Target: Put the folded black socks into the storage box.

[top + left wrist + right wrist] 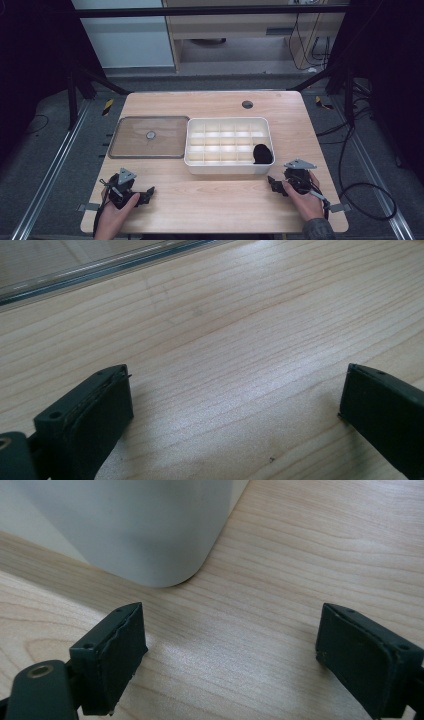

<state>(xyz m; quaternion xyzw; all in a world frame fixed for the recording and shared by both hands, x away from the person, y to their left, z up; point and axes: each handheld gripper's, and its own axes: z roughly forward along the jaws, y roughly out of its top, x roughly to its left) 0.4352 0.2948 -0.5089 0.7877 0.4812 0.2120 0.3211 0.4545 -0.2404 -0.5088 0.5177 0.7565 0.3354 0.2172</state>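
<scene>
pale wood counter (220, 200) carries everything here. a white divided tray (229, 169) sits at the centre of it, its grid of small compartments bare apart from a black lump (262, 154) lying in the compartment at the tray's 4 o'clock corner. what the lump is cannot be told from the high view. touching or just beside the tray at its 9 o'clock lies a clear flat lid (149, 136) with a small round knob in its middle. a round grey grommet (247, 104) is set into the counter at the tray's 12 o'clock, well apart from both hands.

the left gripper (145, 194) rests low on the counter at the tray's 7 o'clock, held in the person's left hand (117, 212). in the left gripper view its jaws stand wide apart with bare wood between them, holding nothing; the edge of the clear lid runs across the top at 11 o'clock.

the right gripper (273, 184) lies at the tray's 5 o'clock, near its front wall, in the right hand (302, 200). in the right gripper view its jaws are spread wide and grip nothing. the rounded white corner of the tray rises at 11 o'clock ahead of them, close but not touching. the tray wall stands between this gripper and the black lump.
</scene>
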